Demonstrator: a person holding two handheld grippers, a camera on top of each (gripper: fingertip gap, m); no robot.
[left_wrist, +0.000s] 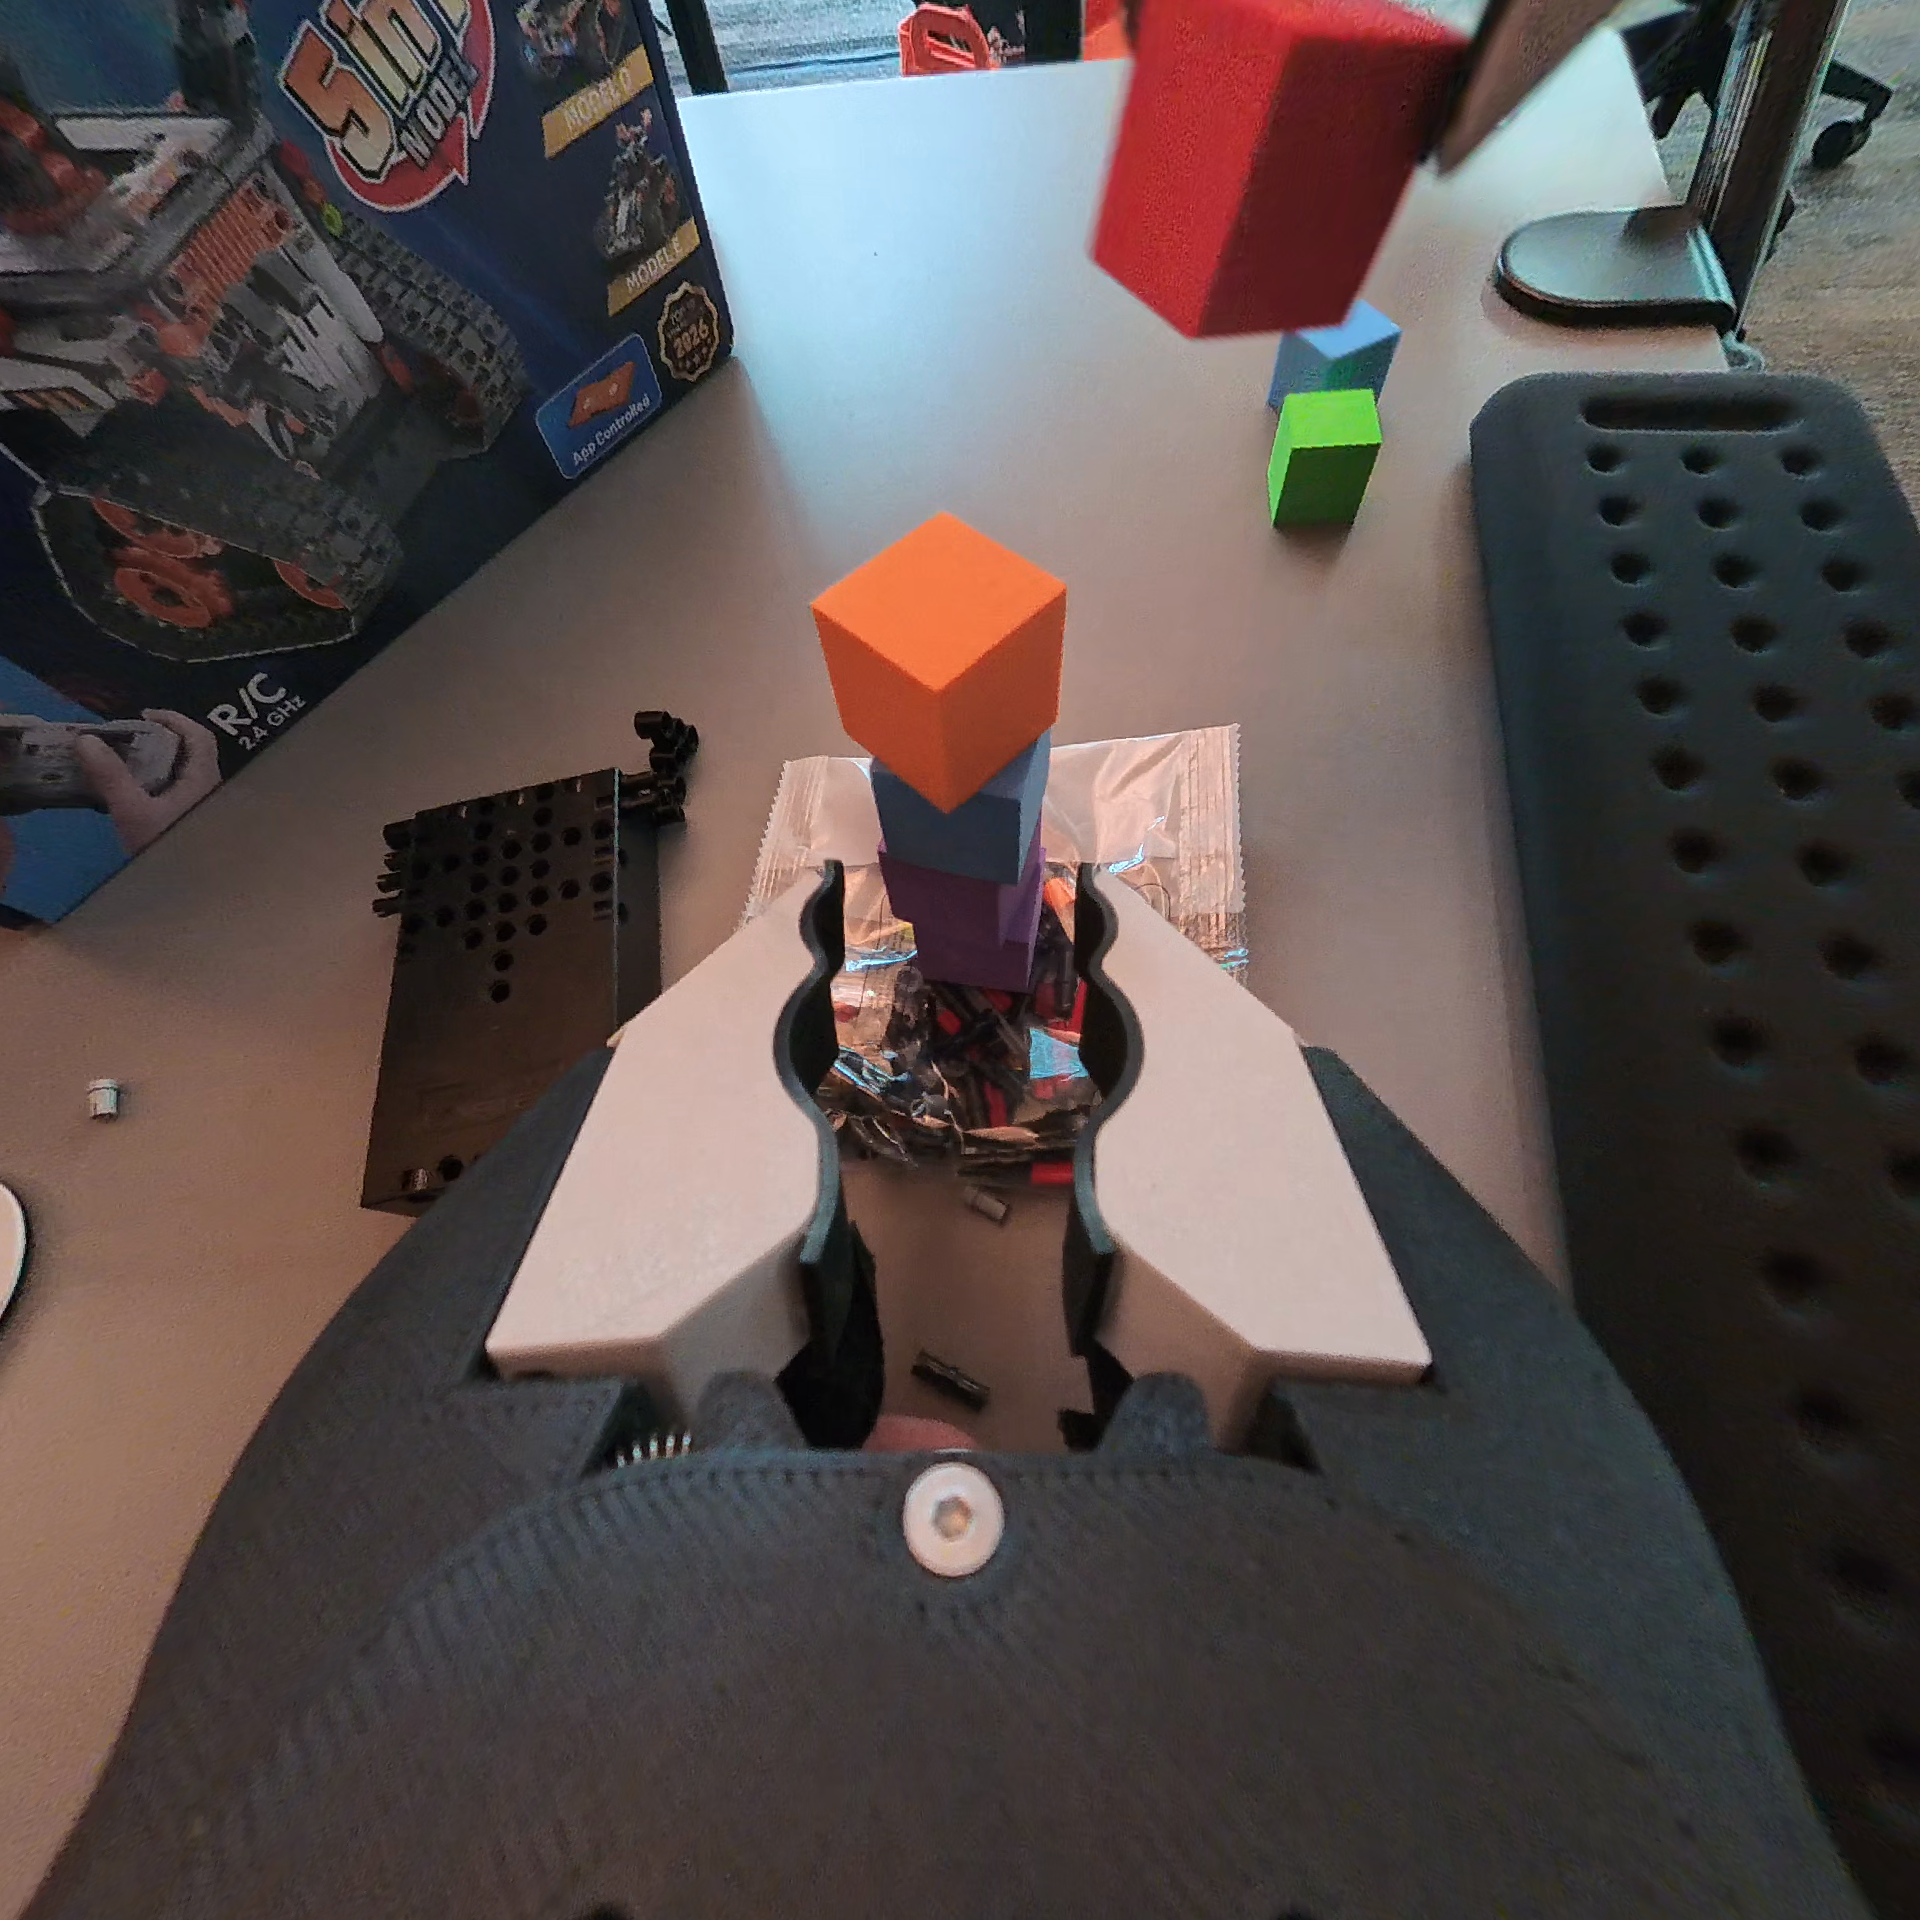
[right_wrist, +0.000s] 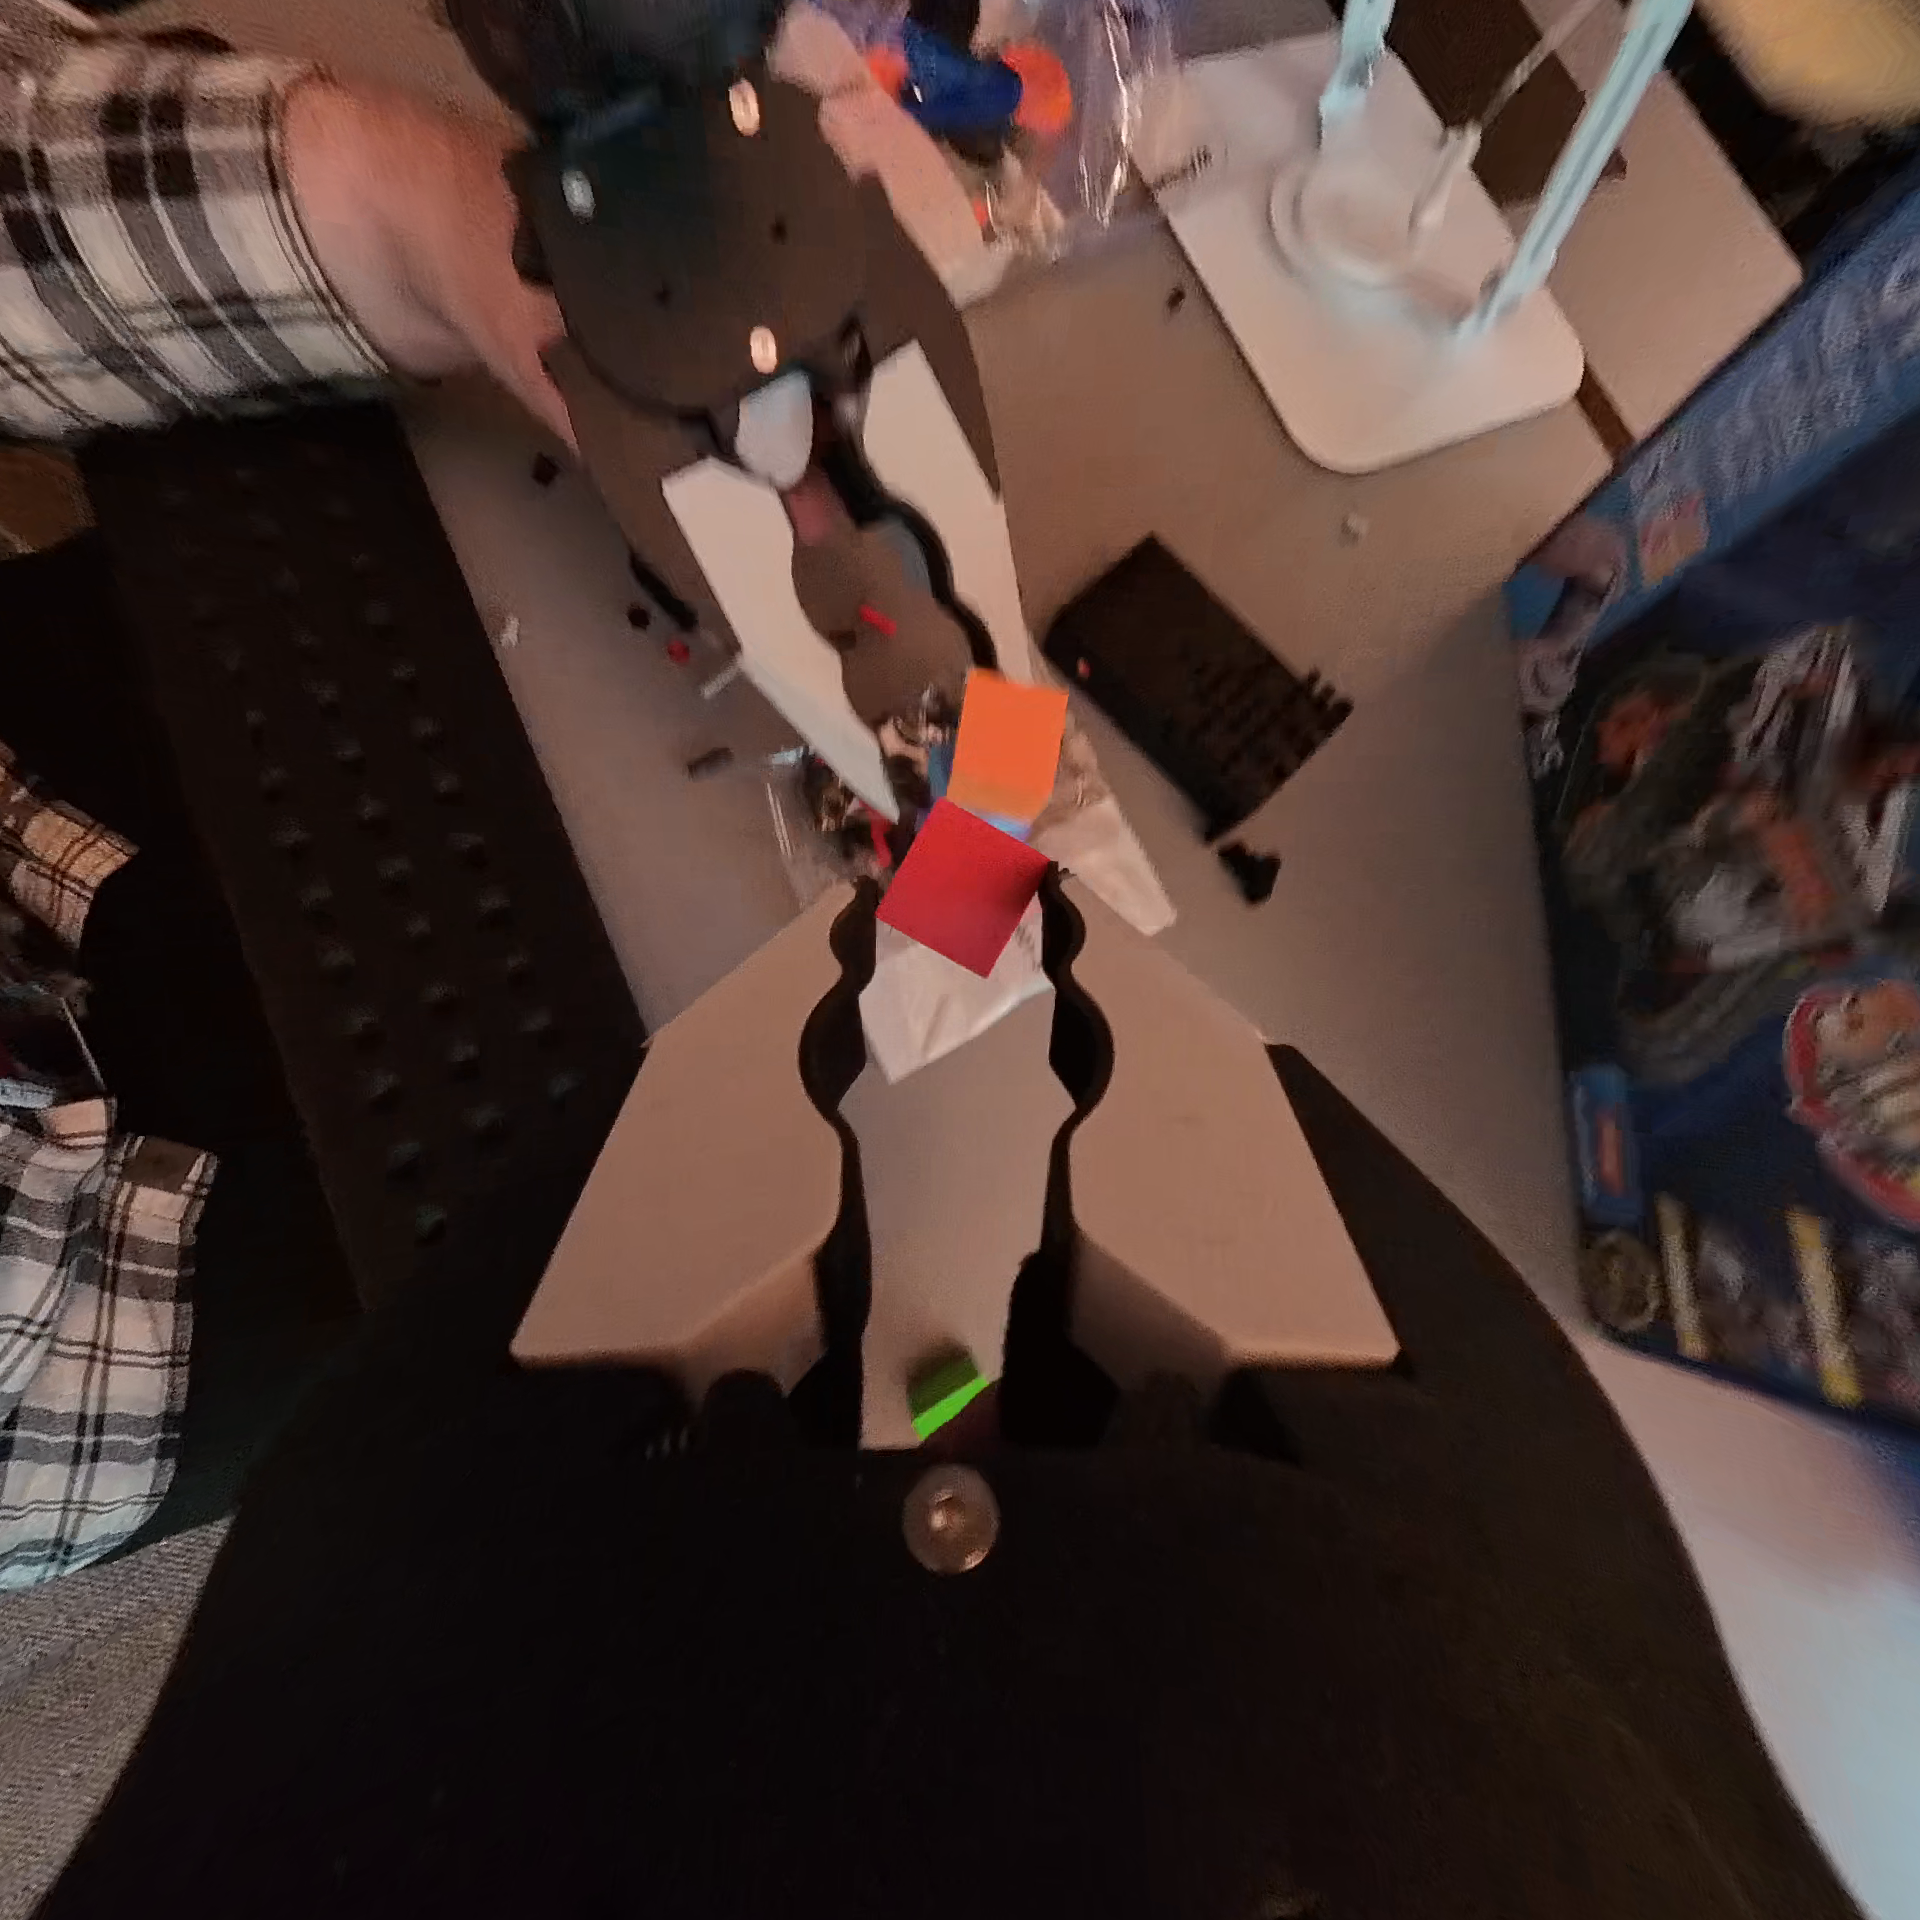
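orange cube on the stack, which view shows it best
The left wrist view: the orange cube is sharp, showing three faces, atop the blue-grey cube and purple cube. The right wrist view shows it blurred, mostly its top, partly behind the red cube.

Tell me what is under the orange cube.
Under the orange cube sits a blue-grey cube, then a purple cube; the stack's base is hidden behind the left gripper.
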